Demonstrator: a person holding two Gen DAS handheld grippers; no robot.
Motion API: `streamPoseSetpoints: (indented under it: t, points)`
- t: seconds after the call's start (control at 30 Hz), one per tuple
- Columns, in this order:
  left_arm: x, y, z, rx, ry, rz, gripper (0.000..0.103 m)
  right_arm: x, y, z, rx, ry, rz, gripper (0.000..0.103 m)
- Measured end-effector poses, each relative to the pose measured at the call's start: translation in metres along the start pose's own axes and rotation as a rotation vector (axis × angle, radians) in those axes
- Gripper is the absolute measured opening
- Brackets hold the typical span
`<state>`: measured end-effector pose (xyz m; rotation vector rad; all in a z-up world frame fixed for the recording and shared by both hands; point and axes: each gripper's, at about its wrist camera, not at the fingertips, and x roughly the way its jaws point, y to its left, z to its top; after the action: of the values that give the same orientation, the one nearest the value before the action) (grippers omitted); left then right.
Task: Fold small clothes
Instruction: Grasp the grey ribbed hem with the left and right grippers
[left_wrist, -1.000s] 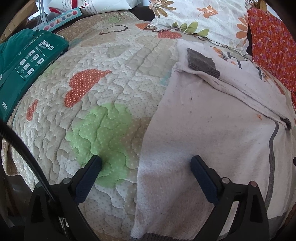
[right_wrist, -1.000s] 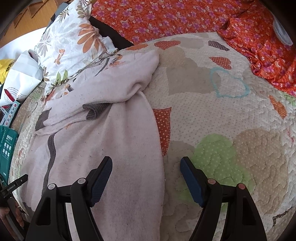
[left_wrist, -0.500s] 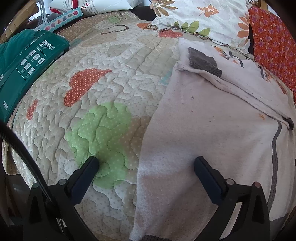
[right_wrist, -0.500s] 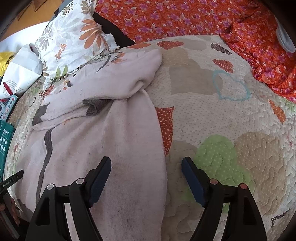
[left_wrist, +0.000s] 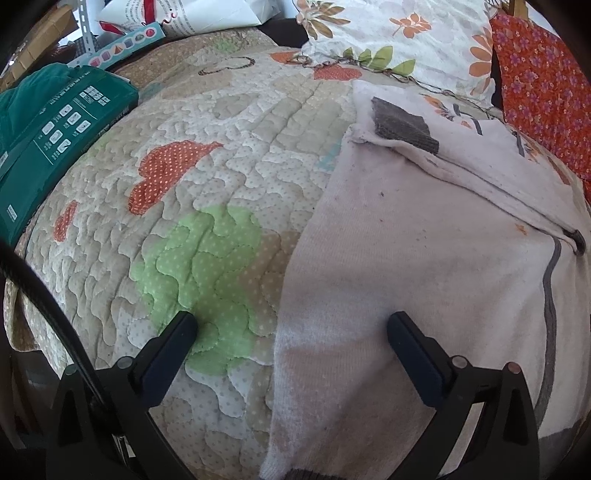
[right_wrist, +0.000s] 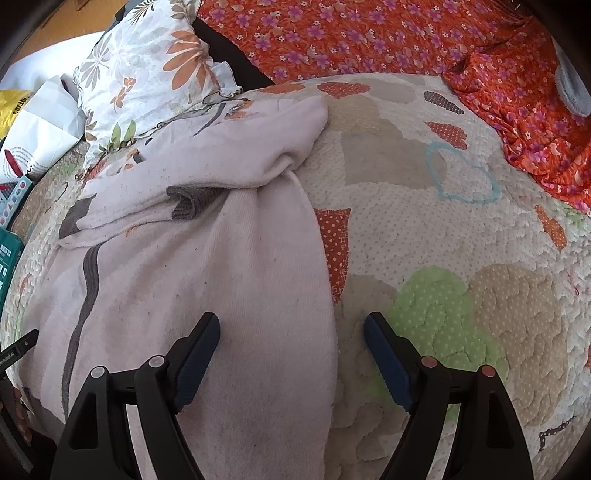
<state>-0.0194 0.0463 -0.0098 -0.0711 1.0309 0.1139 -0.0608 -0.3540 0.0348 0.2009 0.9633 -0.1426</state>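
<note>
The left gripper (left_wrist: 291, 325) occupies the lower frame, fingers spread wide and holding nothing. One finger lies over the quilt (left_wrist: 207, 206), the other over the pale pink sweater (left_wrist: 424, 266), which fills the right half. A green box (left_wrist: 55, 144) sits at upper left, and a floral pillow (left_wrist: 399, 33) along the top.

One pale sweater (left_wrist: 424, 295), one quilt (left_wrist: 207, 192), one floral pillow (left_wrist: 399, 33), one green box (left_wrist: 55, 136)

Bare quilt (right_wrist: 424, 229) beside sweater (right_wrist: 207, 266); pillow (right_wrist: 147, 74) behind.
</note>
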Motion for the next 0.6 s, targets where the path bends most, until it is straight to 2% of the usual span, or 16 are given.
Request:
streamPoseSetpoints:
  t: [0.1,0.17,0.2,0.23,0.27,0.3,0.33,0.4,0.6]
  points:
    - [-0.004,0.003,0.001,-0.008,0.049,-0.061,0.101,-0.003,-0.001,-0.002,0.019,0.01,0.029,0.086]
    - [-0.012,0.006,0.001,-0.021,0.056,-0.145,0.092,-0.007,-0.006,-0.004,0.058,0.022,0.094,0.086]
    - [-0.016,0.007,0.002,-0.021,0.059,-0.186,0.083,-0.009,-0.008,-0.004,0.081,0.027,0.133,0.086]
    - [-0.02,0.01,0.002,-0.023,0.064,-0.244,0.07,-0.011,-0.012,-0.006,0.118,0.029,0.195,0.086]
    - [-0.021,0.011,0.002,-0.027,0.071,-0.292,0.062,-0.013,-0.019,-0.01,0.175,0.04,0.288,0.086]
    - [-0.022,0.014,0.002,-0.04,0.093,-0.374,0.048,-0.013,-0.023,-0.012,0.212,0.049,0.336,0.086]
    - [-0.02,0.016,0.001,-0.057,0.115,-0.424,0.042,-0.014,-0.028,-0.016,0.249,0.054,0.376,0.086]
    - [-0.016,0.021,-0.002,-0.104,0.15,-0.491,0.041,-0.015,-0.035,-0.025,0.315,0.071,0.457,0.086]
    - [-0.02,0.032,-0.01,-0.169,0.162,-0.597,0.039,-0.017,-0.04,-0.05,0.435,0.12,0.644,0.086]
